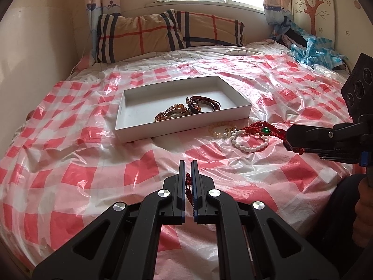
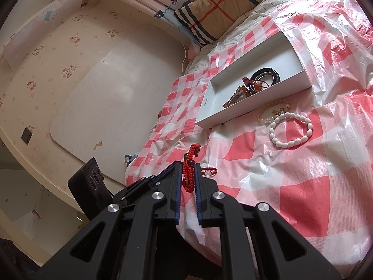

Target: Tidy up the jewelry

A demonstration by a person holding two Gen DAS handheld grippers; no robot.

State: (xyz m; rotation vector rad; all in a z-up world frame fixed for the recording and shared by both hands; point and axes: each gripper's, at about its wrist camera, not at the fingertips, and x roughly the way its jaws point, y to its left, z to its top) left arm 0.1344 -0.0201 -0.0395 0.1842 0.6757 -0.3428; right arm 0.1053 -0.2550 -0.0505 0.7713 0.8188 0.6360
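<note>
A white box [image 1: 130, 126] lies on the checked bed cover and holds an amber bead bracelet [image 1: 172, 114] and dark bangles [image 1: 202, 103]. In front of it lie a white bead bracelet [image 2: 290, 129] and a pale amber one [image 2: 272, 110]. My left gripper [image 1: 188, 163] is shut over the cover, with a dark red cord [image 1: 188, 186] pinched deep between its pads. My right gripper [image 2: 188, 164] is shut on a red braided bracelet [image 2: 188, 175] with a green bead. In the left wrist view it [image 1: 288, 137] reaches in from the right, beside the white beads [image 1: 249, 144].
Plaid pillows [image 1: 163, 32] lean under the window at the bed's head. Crumpled blue checked cloth [image 1: 312, 49] lies at the far right corner. A wall runs along the bed's left side. A person's hand [image 1: 363, 205] grips the right handle. The plastic cover [image 1: 93, 163] is wrinkled.
</note>
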